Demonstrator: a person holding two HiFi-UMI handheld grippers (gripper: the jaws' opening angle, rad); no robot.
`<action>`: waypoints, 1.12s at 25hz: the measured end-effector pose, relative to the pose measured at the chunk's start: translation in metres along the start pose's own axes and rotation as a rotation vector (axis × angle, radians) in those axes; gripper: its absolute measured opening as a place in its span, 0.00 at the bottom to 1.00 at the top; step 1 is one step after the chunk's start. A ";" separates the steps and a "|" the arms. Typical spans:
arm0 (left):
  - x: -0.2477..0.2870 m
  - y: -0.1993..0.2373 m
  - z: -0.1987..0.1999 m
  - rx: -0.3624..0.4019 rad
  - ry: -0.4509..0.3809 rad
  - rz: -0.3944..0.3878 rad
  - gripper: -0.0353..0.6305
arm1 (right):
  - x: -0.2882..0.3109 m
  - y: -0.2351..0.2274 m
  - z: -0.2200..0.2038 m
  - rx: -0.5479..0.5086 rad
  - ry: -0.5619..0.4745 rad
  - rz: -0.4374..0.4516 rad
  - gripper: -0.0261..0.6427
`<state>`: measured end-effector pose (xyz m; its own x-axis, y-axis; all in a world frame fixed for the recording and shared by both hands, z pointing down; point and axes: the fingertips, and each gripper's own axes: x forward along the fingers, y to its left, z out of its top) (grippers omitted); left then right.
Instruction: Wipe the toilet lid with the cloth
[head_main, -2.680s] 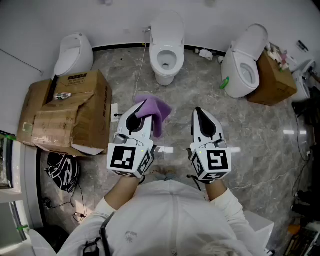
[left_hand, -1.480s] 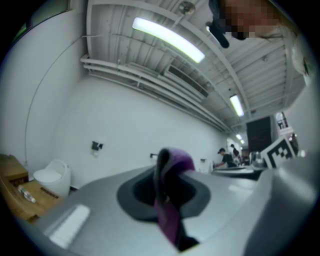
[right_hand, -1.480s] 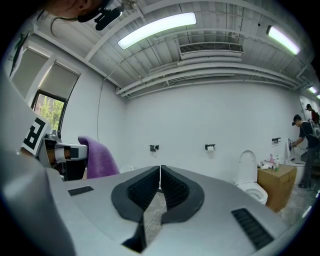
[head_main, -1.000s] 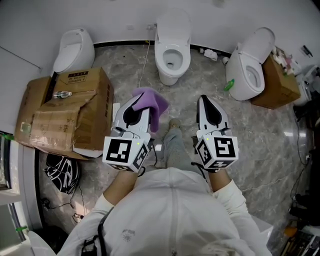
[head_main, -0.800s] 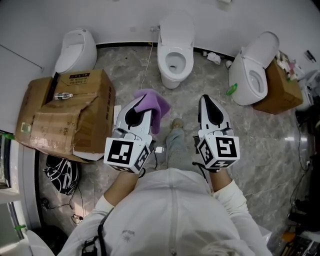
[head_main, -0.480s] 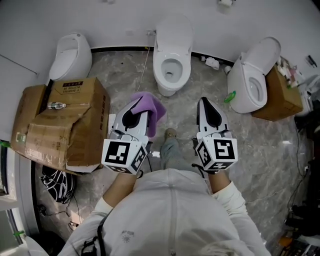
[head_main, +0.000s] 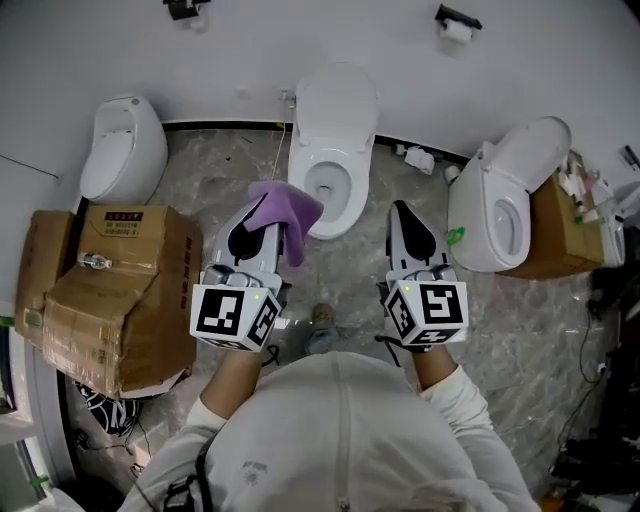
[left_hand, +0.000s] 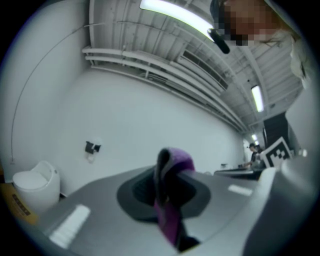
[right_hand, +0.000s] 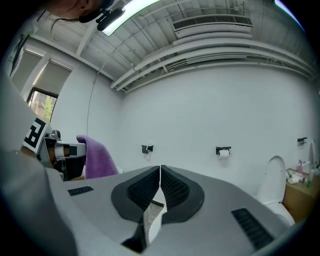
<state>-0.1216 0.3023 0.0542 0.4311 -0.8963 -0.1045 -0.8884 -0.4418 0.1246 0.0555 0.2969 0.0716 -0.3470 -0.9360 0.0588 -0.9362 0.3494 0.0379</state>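
I face a white wall across a marbled floor. The middle toilet stands straight ahead of me, with a second toilet off to the right and a cardboard box on the left.

The middle toilet's lid is raised and leans back towards the wall behind the open bowl. Its long axis runs away from me, in line with the way both tools point.

The left gripper is the nearer one. It sits just short of the bowl's near left rim, so the lid lies ahead of it and a little to its right, beyond the bowl. The right gripper hangs beside the bowl on the other side, its jaws pressed together on nothing.

The purple cloth is pinched in the left jaws. It stands up between them in a fold and droops over the tips towards the bowl. I judge the next move to be a reach forward over the bowl, cloth first.
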 end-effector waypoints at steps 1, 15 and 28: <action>0.015 0.005 -0.001 -0.003 0.002 0.009 0.07 | 0.013 -0.009 -0.001 0.000 0.007 0.006 0.07; 0.112 0.037 -0.027 -0.003 0.054 0.084 0.07 | 0.105 -0.082 -0.025 0.043 0.044 0.038 0.07; 0.183 0.064 -0.049 -0.019 0.109 0.032 0.07 | 0.165 -0.097 -0.040 0.065 0.082 0.014 0.07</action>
<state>-0.0916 0.1082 0.0913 0.4185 -0.9082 0.0077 -0.8991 -0.4131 0.1447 0.0914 0.1103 0.1175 -0.3571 -0.9235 0.1402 -0.9338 0.3567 -0.0286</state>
